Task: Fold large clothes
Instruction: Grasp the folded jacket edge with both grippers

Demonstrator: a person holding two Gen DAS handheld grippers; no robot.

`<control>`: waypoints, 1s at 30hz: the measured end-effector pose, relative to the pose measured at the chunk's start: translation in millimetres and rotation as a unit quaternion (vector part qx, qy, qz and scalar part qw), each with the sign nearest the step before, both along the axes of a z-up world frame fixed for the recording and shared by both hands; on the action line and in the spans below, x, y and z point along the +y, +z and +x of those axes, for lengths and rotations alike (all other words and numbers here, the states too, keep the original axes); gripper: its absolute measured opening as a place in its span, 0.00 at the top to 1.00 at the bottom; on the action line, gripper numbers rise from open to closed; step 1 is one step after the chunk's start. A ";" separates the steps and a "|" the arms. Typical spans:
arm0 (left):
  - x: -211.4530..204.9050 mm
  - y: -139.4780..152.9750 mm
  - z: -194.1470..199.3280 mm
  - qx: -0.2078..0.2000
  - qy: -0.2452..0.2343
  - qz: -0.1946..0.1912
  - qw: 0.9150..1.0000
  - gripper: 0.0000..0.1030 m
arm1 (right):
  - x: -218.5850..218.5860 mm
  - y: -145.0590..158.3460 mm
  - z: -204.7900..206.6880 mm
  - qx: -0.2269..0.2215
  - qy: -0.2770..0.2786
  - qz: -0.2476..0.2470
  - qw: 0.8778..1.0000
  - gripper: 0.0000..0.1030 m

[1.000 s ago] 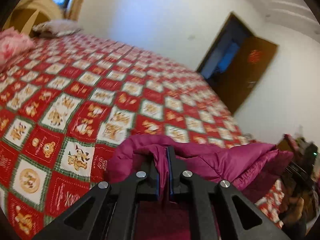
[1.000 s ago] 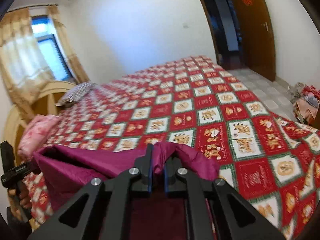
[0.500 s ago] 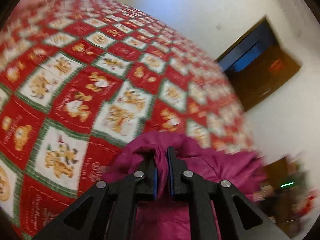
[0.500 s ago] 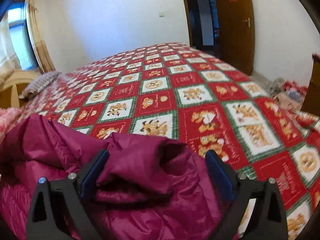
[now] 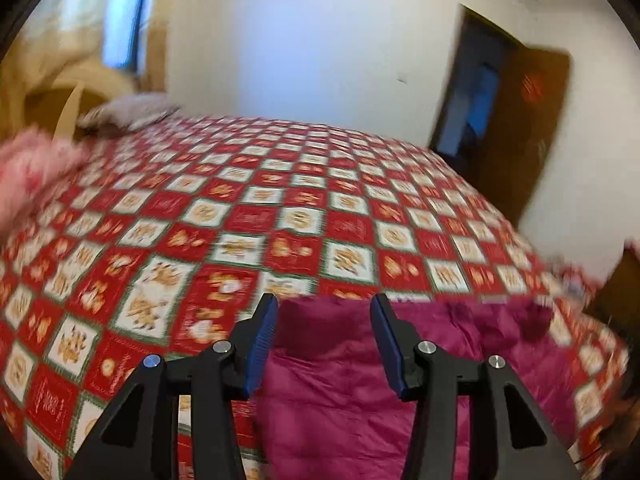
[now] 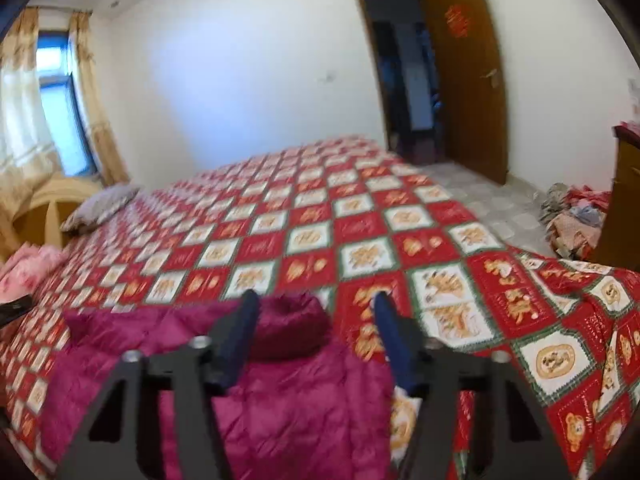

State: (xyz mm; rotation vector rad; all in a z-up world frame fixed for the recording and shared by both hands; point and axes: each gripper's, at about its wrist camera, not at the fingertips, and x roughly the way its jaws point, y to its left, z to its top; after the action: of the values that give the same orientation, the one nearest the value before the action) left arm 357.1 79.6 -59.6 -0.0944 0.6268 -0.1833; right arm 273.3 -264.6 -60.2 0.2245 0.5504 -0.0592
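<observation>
It was a home bedroom: big bed [image 6: 360, 216] with checked cover, pillow [image 6: 100, 206], curtained window [image 6: 60, 104], wooden door [image 6: 468, 76].

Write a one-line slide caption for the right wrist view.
Right gripper open above a magenta padded jacket lying on the red patchwork bedspread.

I see a magenta quilted jacket [image 5: 352, 384] lying flat and rumpled on the bed's near edge, its puffy collar [image 6: 288, 330] toward twelve o'clock.
</observation>
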 end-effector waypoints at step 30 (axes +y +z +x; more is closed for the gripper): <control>-19.9 -141.3 82.7 0.103 0.081 0.057 0.990 0.31 | 2.3 -115.2 103.4 0.148 -0.064 -0.042 0.986 1.00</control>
State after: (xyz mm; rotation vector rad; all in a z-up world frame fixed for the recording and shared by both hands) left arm 439.8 59.7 -200.9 -0.0530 0.8310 0.0201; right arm 376.6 -262.3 -175.5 0.1691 0.8281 -0.2423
